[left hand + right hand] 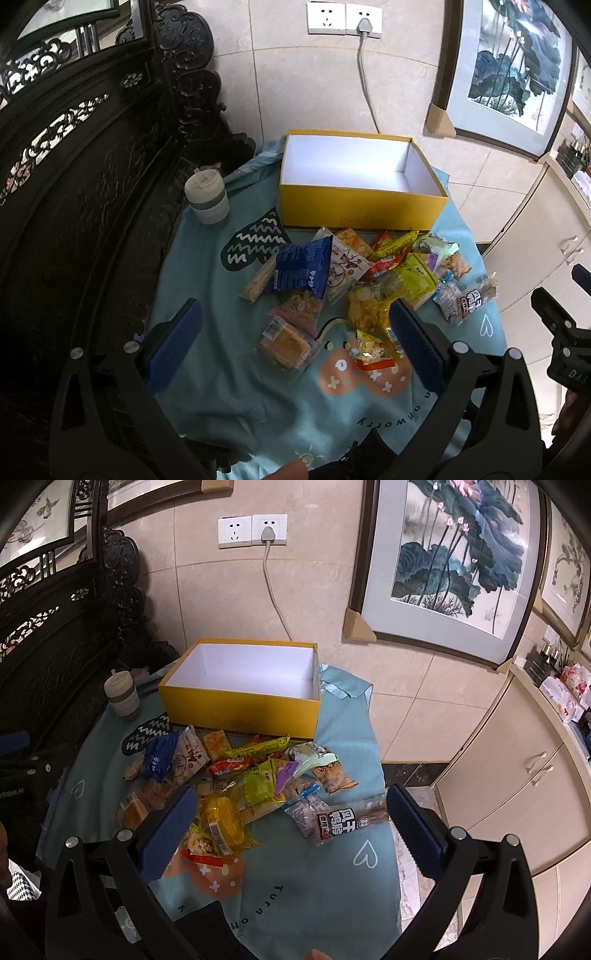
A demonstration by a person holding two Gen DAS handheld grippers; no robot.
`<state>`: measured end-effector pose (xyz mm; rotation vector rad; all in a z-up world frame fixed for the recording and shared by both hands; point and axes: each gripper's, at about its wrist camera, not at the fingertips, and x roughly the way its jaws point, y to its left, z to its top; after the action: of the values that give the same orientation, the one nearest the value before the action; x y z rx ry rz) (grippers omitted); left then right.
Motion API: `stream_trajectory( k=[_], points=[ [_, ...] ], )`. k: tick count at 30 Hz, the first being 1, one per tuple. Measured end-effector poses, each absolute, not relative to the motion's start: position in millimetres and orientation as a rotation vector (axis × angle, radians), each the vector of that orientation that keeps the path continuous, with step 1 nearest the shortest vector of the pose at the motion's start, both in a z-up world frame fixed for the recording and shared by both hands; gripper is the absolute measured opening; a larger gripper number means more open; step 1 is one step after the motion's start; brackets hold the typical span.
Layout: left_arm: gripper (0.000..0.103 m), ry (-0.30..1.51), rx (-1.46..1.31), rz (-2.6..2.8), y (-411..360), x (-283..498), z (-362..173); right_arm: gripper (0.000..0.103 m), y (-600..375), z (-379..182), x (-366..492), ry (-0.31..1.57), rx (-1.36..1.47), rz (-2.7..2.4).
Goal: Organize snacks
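Observation:
A yellow box [360, 206] [240, 707] with a white inside stands open and bare at the back of the table. In front of it lies a heap of several snack packets, among them a blue packet [303, 267] [159, 757], a clear-wrapped cake [286, 345], a yellow bag [223, 818] and a clear packet with a dark label [341, 819] [467, 301]. My left gripper [295, 338] hovers open above the near side of the heap, around the cake. My right gripper [291, 821] hangs open above the heap's right side. Neither holds anything.
A light-blue printed cloth [229, 373] [303, 882] covers the small table. A lidded cup [207, 201] [122, 696] stands at the back left beside dark carved furniture [74, 177]. A tiled wall with sockets, framed paintings [454, 554] and a cabinet [517, 786] lie behind and right.

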<state>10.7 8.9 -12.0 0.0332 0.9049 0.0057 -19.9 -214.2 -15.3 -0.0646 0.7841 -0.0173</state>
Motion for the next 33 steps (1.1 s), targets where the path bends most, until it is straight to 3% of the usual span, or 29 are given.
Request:
stream_trajectory(
  k=[10,14,20,27,33],
  points=[
    [0.101,0.905,0.059,0.005,16,21,-27,0.102,-215,-23,-12,0.808,-0.071,-0.008],
    [0.101,1.020,0.037,-0.026,38,37,-85,0.102,-233,-55,-3,0.867,-0.084,-0.030],
    [0.101,1.212,0.015,0.023,60,35,-189,0.102,-295,-152,-1,1.084,0.072,-0.081],
    [0.101,1.212,0.030,0.031,62,44,-228,0.102,-295,-189,16,1.095,0.004,-0.058],
    [0.101,1.209,0.011,0.029,54,53,-236,0.102,-316,-208,60,1.160,0.180,-0.096]
  ],
)
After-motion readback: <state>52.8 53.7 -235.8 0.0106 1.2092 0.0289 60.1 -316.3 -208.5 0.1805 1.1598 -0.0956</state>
